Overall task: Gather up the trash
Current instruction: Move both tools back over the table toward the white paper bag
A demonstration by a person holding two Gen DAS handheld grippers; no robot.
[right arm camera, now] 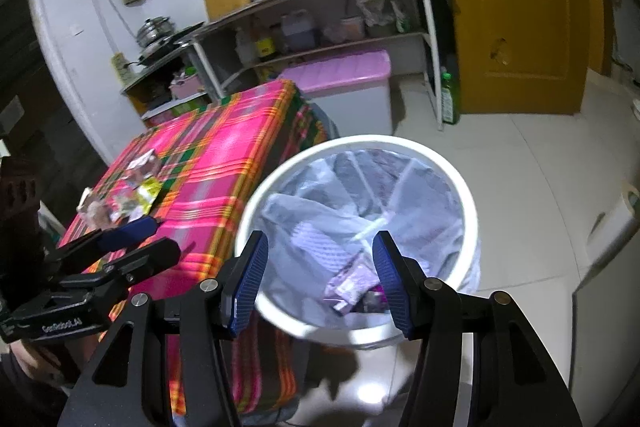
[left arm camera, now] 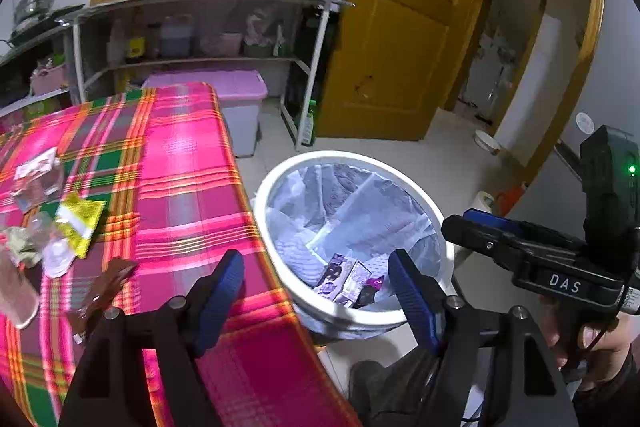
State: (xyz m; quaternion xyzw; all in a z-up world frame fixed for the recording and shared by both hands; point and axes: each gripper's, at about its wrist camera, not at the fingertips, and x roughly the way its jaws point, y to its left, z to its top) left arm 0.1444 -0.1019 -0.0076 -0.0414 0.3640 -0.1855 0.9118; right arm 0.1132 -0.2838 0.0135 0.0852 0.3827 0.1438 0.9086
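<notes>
Two grippers: left gripper (left arm camera: 316,291) and right gripper (right arm camera: 318,281) both spread wide, holding nothing.
Bin: white round lined trash bin (right arm camera: 448,163) holds purple wrappers (right arm camera: 352,283).
Table: yellow foil packet (left arm camera: 80,223) lies on pink plaid cloth (left arm camera: 180,167).

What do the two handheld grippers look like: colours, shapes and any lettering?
Both are black with angular frames, silver bolts and ribbed blue pads. The left gripper reads "GenRobot.AI" on its side; the right gripper reads "DAS" and shows a green light.
</notes>
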